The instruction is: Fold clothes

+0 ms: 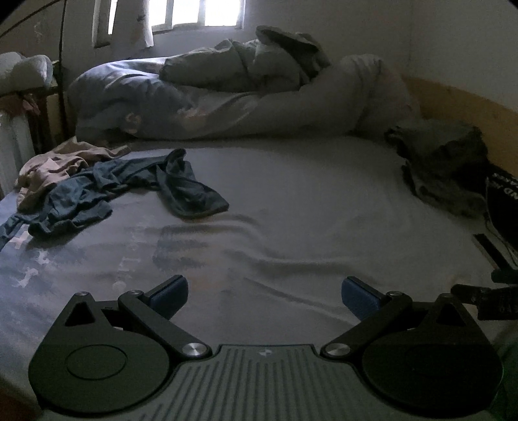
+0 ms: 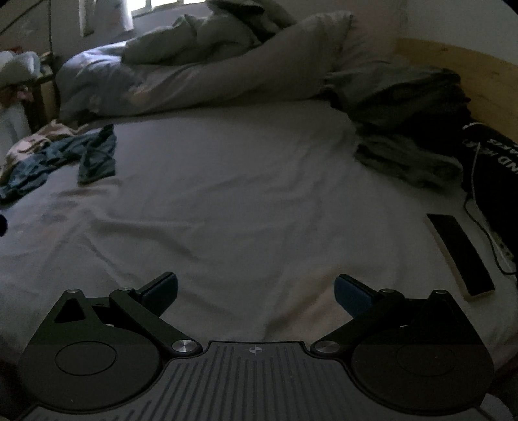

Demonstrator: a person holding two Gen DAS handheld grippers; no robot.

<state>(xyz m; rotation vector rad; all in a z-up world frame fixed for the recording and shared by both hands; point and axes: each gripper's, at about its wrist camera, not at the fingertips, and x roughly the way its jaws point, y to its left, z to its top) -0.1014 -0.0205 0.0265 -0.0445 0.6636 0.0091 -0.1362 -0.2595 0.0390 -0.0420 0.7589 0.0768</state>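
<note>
We look across a bed covered by a pale, lightly wrinkled sheet [image 1: 291,200] in a dim room; a bright window [image 1: 200,13] sits at the top of the left wrist frame, and a wooden headboard [image 1: 459,107] runs along the upper right. A bunched duvet [image 1: 226,107] with a grey pillow [image 1: 233,64] on it fills the far side of the bed.

The clothes lie in two places. At the left of the left wrist frame we see a crumpled dark blue garment [image 1: 129,184], partly overlapping a beige garment [image 1: 55,162] behind it. At the right edge a heap of grey clothes [image 1: 443,162] rests against a black bag [image 2: 492,162] with white lettering. In the right wrist frame a flat black rectangular device [image 2: 459,252] lies on the sheet at the right, with a thin cable [image 2: 476,213] beside it.

Our left gripper [image 1: 264,293] hangs over the bare sheet at the bottom of its frame, blue-padded fingers [image 1: 170,291] spread wide and holding nothing. Our right gripper [image 2: 255,291] is likewise spread apart and empty. Nothing lies between either gripper and the garments.
</note>
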